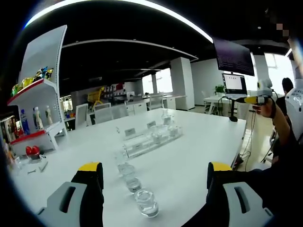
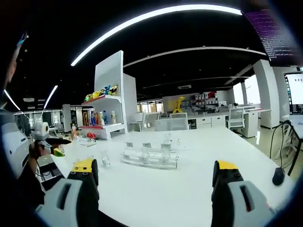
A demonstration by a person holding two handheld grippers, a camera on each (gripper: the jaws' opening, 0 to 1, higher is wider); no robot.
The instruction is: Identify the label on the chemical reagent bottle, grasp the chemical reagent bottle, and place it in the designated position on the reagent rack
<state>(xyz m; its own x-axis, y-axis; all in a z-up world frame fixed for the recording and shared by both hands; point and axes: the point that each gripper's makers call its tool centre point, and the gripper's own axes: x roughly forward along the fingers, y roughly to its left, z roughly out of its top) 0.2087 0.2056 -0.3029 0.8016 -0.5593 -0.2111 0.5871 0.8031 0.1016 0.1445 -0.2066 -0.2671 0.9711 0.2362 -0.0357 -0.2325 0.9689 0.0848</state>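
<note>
A clear reagent rack [image 1: 150,138] with small label cards stands mid-table, and a few clear bottles stand in it. Several clear glass reagent bottles [image 1: 146,202] form a line on the white table [image 1: 199,142] between the rack and my left gripper [image 1: 154,171]. That gripper is open, nothing between its yellow-tipped jaws, just short of the nearest bottle. In the right gripper view the rack [image 2: 149,159] lies straight ahead, a loose bottle [image 2: 105,161] to its left. My right gripper [image 2: 155,167] is open and empty, well back from the rack. The labels are too small to read.
A white display shelf [image 1: 40,101] with coloured goods stands past the table's far left. A monitor [image 1: 235,83] on a stand sits at the far right corner. A black mouse [image 2: 278,176] with its cable lies near the table's right edge. A person's hand [image 1: 270,109] holds the other gripper.
</note>
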